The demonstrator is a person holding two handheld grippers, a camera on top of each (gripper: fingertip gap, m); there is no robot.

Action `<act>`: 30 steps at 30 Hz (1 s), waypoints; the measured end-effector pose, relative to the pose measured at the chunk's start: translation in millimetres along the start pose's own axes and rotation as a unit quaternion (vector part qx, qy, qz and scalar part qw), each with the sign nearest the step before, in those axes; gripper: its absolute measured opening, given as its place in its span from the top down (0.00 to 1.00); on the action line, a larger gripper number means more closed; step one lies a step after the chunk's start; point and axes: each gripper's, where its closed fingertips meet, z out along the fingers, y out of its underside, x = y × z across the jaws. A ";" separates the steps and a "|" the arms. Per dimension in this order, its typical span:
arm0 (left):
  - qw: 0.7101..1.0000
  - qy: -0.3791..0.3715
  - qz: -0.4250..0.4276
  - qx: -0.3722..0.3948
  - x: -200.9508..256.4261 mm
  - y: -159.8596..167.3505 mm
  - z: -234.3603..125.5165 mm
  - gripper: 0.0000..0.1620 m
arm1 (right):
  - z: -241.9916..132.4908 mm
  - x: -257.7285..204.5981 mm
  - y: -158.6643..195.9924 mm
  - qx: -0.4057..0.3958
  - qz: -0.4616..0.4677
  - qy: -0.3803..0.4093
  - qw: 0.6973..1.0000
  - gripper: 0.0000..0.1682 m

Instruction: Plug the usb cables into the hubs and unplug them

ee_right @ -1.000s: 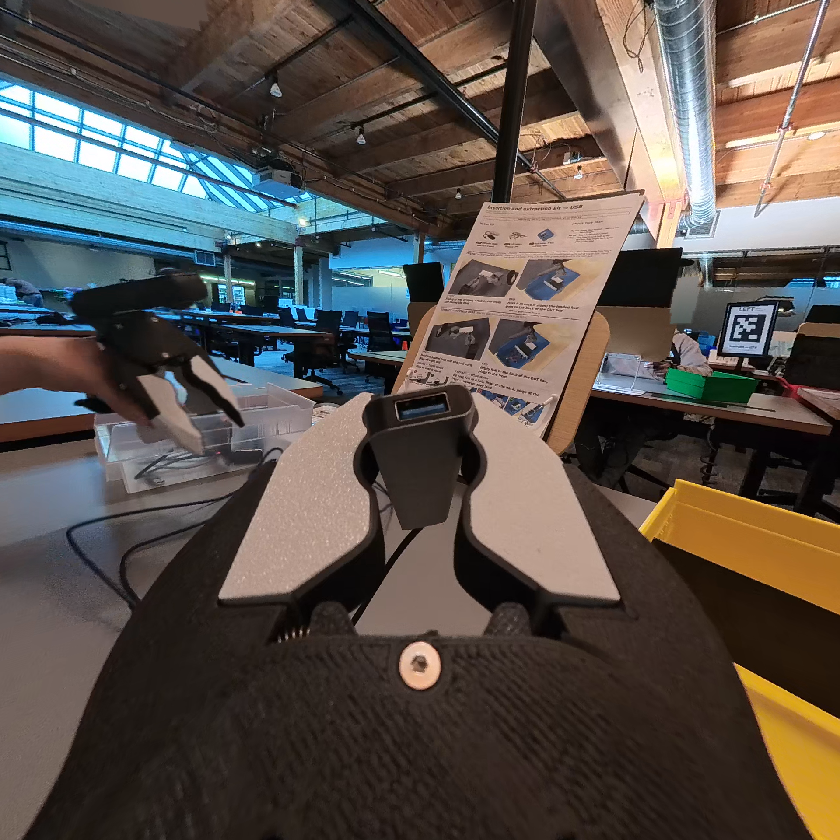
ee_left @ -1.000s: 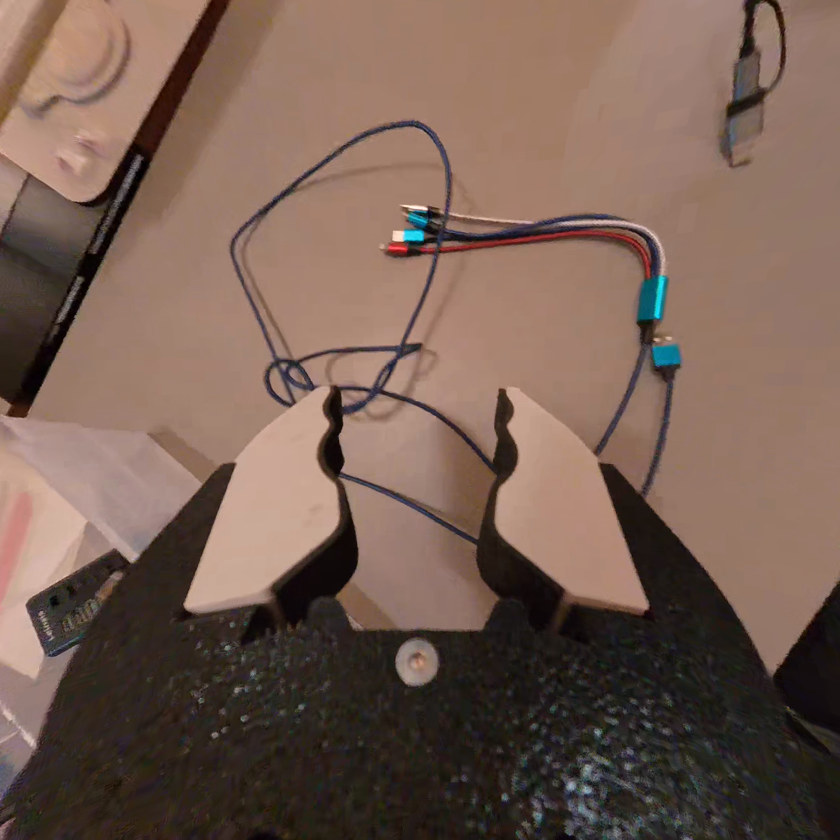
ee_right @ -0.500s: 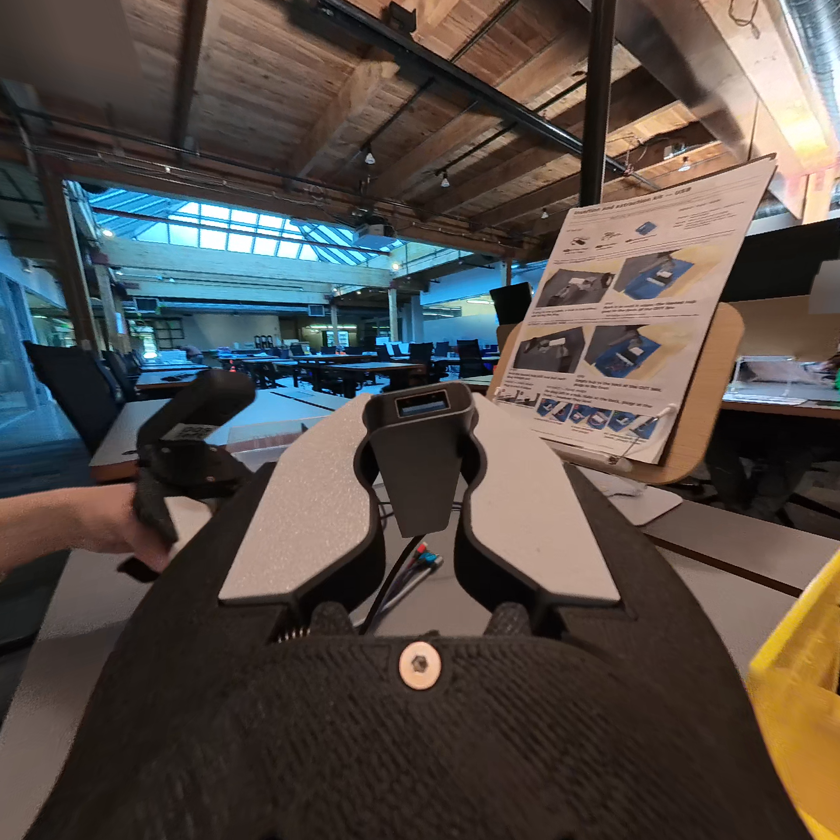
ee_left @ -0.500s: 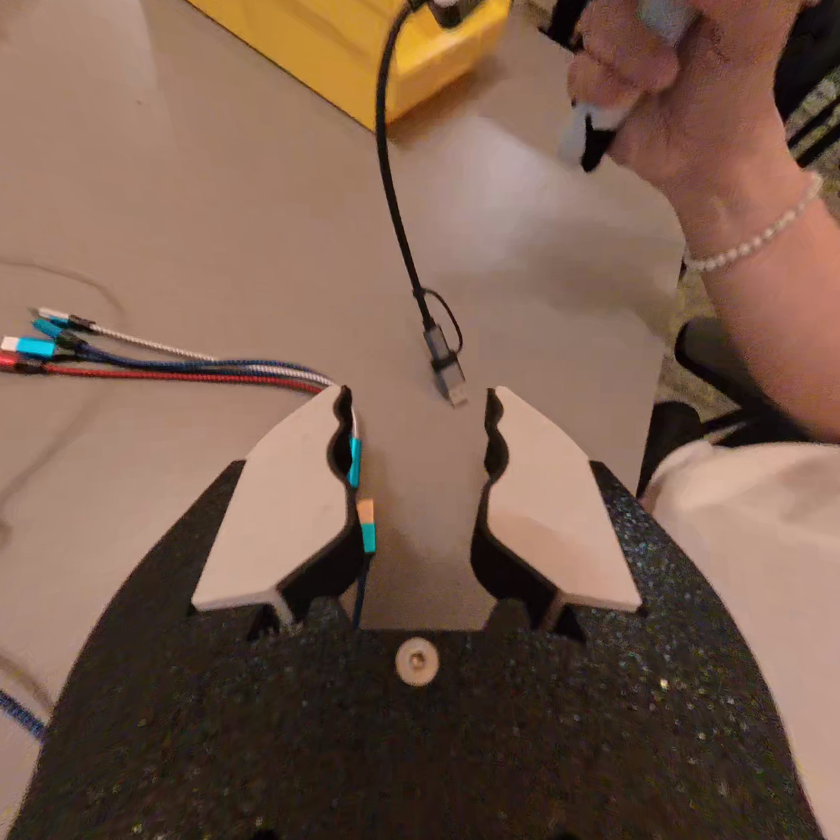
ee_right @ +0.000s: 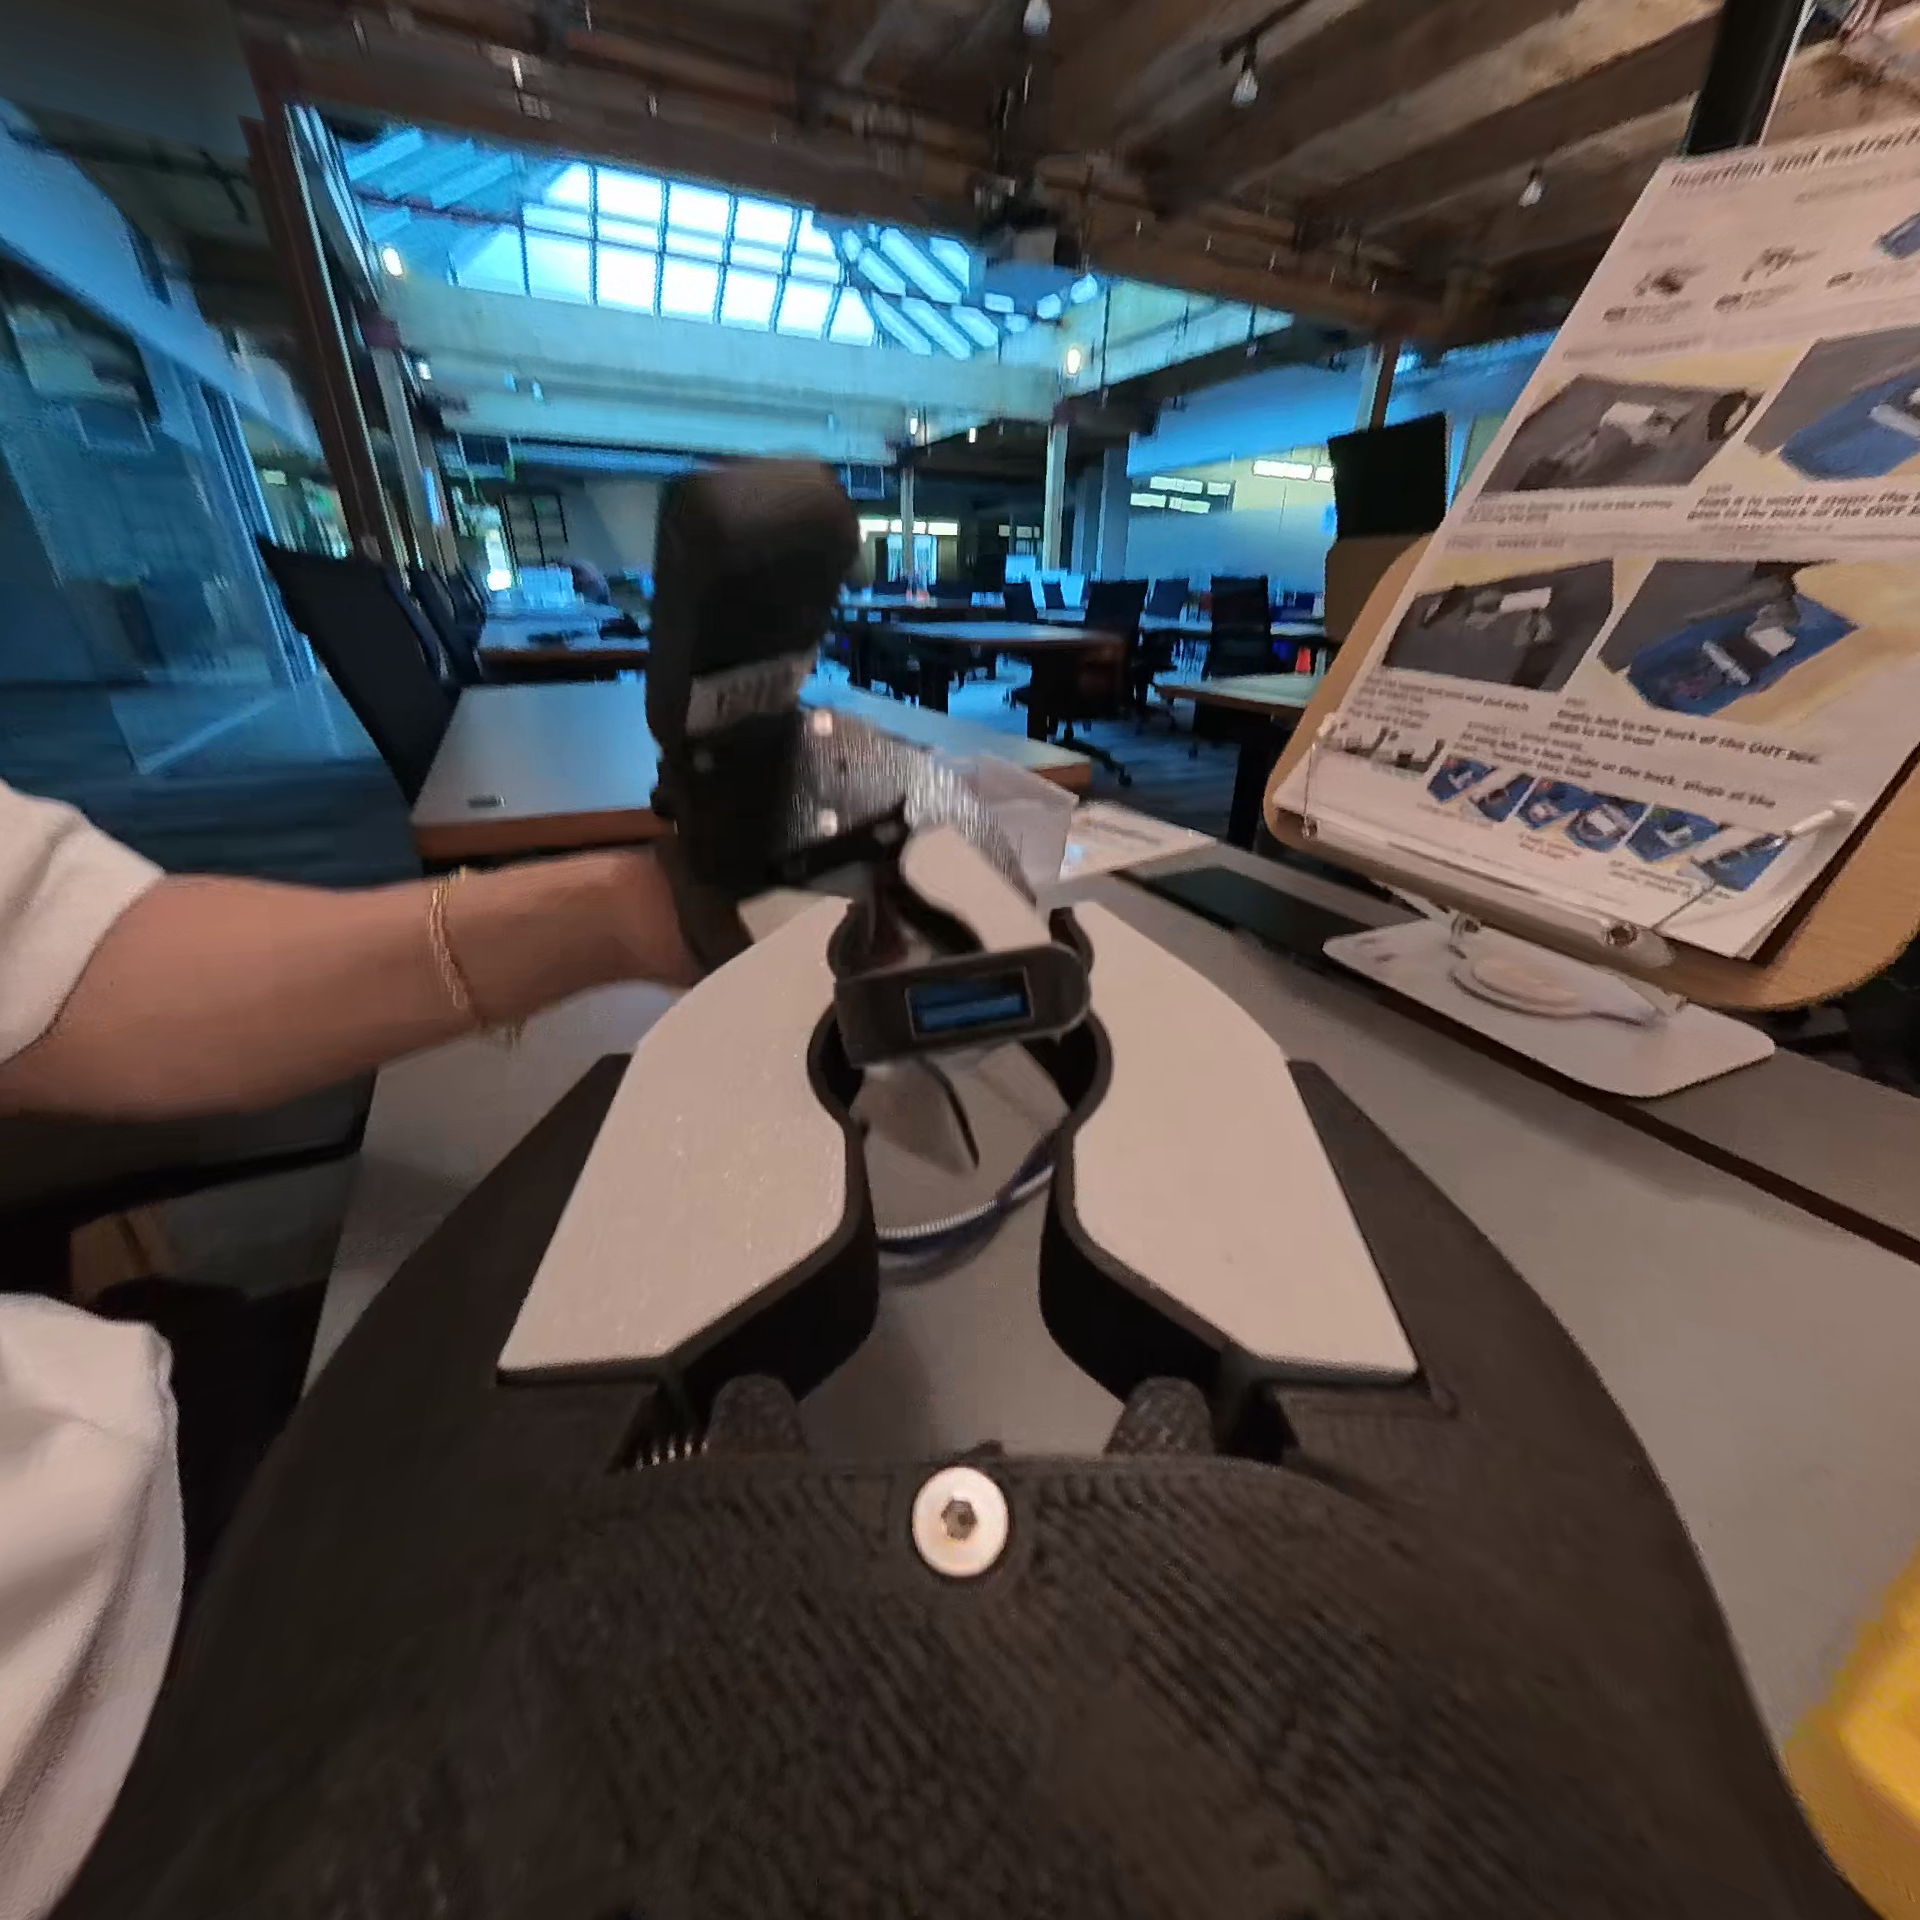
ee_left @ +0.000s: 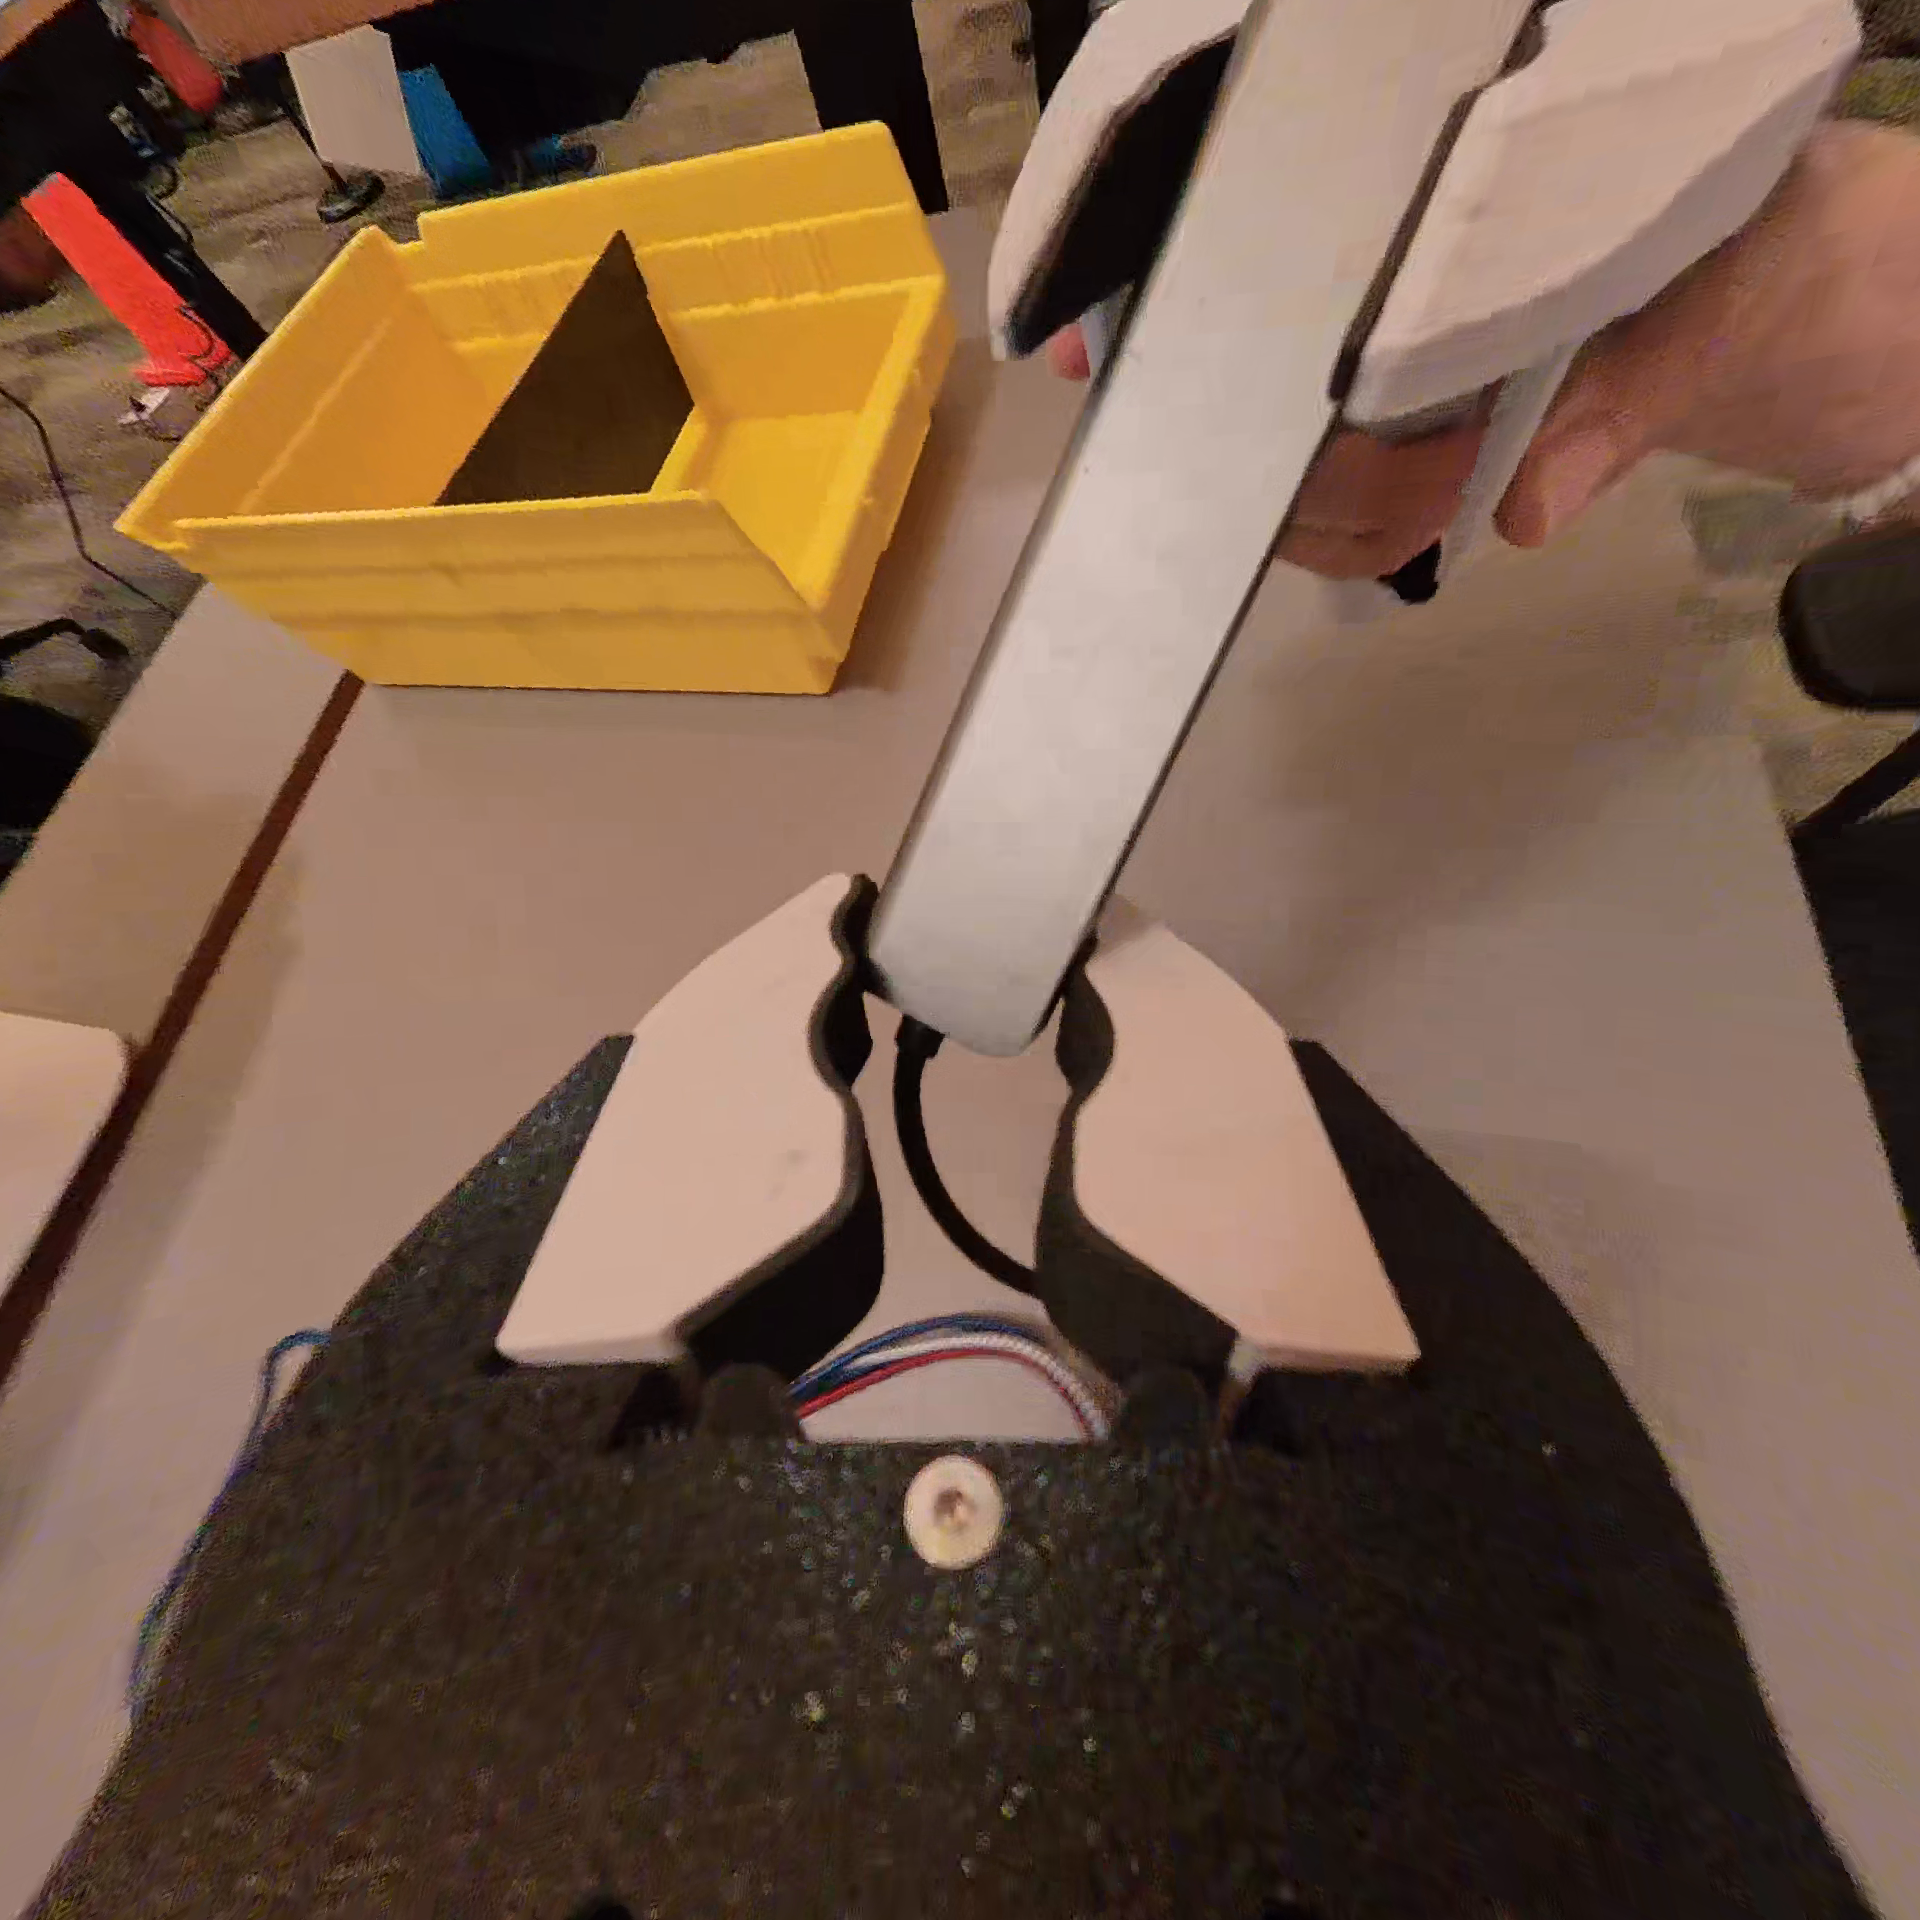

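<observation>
1. First, we looked at the left wrist view. Our left gripper (ee_left: 971,956) was pinching the near end of the long grey hub (ee_left: 1091,623), with one fingertip on each side of it. Up at the far end, our right gripper (ee_left: 1351,135) was squeezing the same hub, and a hand (ee_left: 1714,364) was holding that gripper. So the hub was up in the air between the two grippers, above the tan table (ee_left: 520,935). A black cable (ee_left: 914,1143) came out of the hub's near end and bent down between our fingers. Some red, blue and white cables (ee_left: 935,1345) lay on the table below. A yellow bin (ee_left: 520,561) sat farther back on the table.

2. Next, we looked at the right wrist view. Our right gripper (ee_right: 956,997) was pinching the hub (ee_right: 956,1008) at its tips. The hub's blue port faced us. Just behind the hub we saw the left gripper (ee_right: 951,904), held by an arm (ee_right: 312,966) with a thin bracelet. A printed sheet on a wooden stand (ee_right: 1662,623) stood at the right.
</observation>
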 end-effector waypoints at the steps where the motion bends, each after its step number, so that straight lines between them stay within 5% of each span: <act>1: 0.999 -0.008 0.024 -0.019 -6.2 0.4 -6.5 0.80 | 0.7 1.2 4.9 -0.014 0.000 -0.002 1.000 0.80; 13: 0.951 -0.018 0.176 -0.252 -41.6 8.7 -52.1 0.81 | 24.5 8.5 38.1 -0.066 -0.045 0.010 0.997 0.76; 30: 0.929 -0.030 0.207 -0.304 -61.7 -1.8 -49.7 0.81 | 31.1 28.1 39.0 -0.056 -0.007 -0.004 0.998 0.69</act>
